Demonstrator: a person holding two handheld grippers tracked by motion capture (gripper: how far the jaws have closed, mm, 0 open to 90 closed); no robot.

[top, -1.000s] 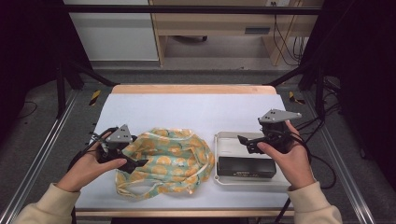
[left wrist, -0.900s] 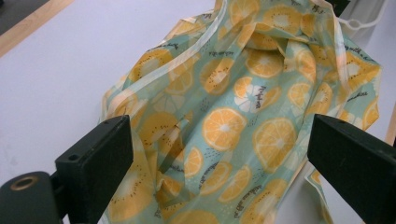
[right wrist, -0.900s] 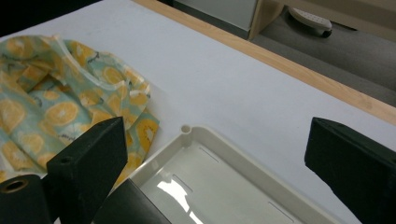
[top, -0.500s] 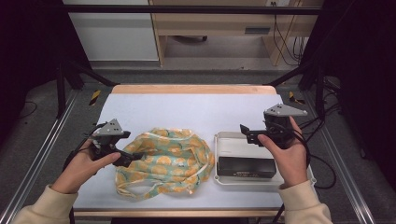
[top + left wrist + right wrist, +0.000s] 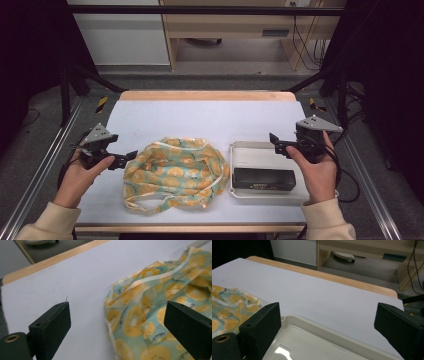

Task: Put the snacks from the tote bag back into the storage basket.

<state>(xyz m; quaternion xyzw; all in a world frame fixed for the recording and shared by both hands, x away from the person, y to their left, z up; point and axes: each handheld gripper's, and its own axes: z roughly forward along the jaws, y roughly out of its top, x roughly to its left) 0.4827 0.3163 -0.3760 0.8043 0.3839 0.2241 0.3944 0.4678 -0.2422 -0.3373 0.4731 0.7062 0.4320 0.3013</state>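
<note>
A crumpled teal cloth with orange-slice print [image 5: 175, 172] lies on the white table, left of a cream tray [image 5: 255, 149] that holds a black rectangular block [image 5: 263, 179]. My left gripper [image 5: 125, 159] hovers at the cloth's left edge, open, with nothing between its jaws; its own view shows the cloth [image 5: 150, 307] ahead and to the right. My right gripper [image 5: 276, 142] is held above the tray's far right part, open and empty. The right gripper view looks over the tray's far rim [image 5: 322, 330] with a corner of the cloth [image 5: 229, 305] at left.
The table's far edge is a wooden strip [image 5: 205, 95]. Metal rails run along both sides [image 5: 40, 170]. Beyond the table stand a white cabinet [image 5: 120, 35] and a wooden bench [image 5: 235, 25], with cables at the right.
My left gripper has drawn back leftward off the cloth. My right gripper has risen and shifted right, away from the tray's middle. Cloth and tray stay put.
</note>
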